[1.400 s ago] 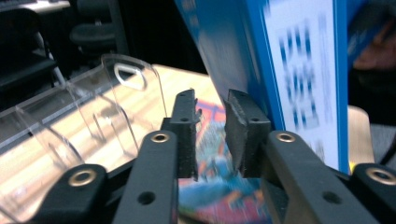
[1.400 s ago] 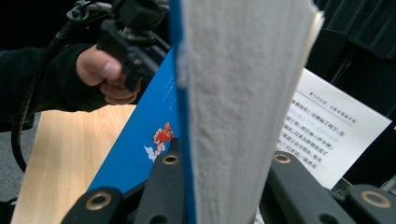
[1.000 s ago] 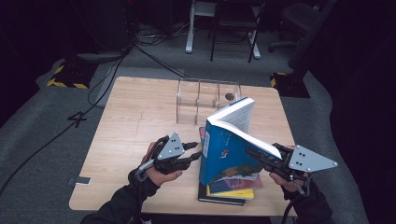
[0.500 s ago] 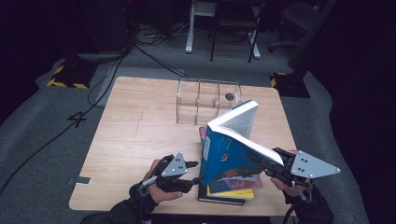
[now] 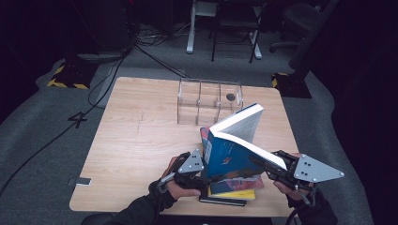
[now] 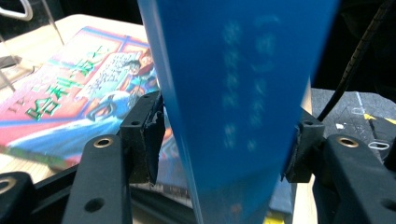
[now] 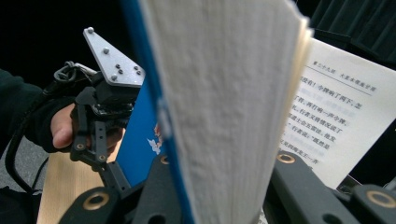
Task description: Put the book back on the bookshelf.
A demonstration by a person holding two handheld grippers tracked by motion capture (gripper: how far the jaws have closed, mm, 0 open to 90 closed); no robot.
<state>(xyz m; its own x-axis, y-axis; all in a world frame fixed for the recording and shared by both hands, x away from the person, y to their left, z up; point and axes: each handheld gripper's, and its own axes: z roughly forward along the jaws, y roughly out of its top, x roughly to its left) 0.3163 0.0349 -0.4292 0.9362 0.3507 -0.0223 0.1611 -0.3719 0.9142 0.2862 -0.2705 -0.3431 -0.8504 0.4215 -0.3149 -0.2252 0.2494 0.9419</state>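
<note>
Since a second ago the left gripper [image 5: 202, 174] has dropped lower and nearer the person, beside the stack of books [image 5: 230, 188], and its jaws have just been opening. They now stand partly open around the spine of the blue book [image 5: 229, 154]; whether the pads touch it I cannot tell. Across from it, the right gripper [image 5: 260, 163] clamps nearly shut on the book's block of pages, holding it open and tilted above the stack.

Blue-covered book [image 5: 228, 152] with cream pages, above red [image 5: 244, 183] and yellow [image 5: 234, 193] books on pale wood table [image 5: 136, 140].
</note>
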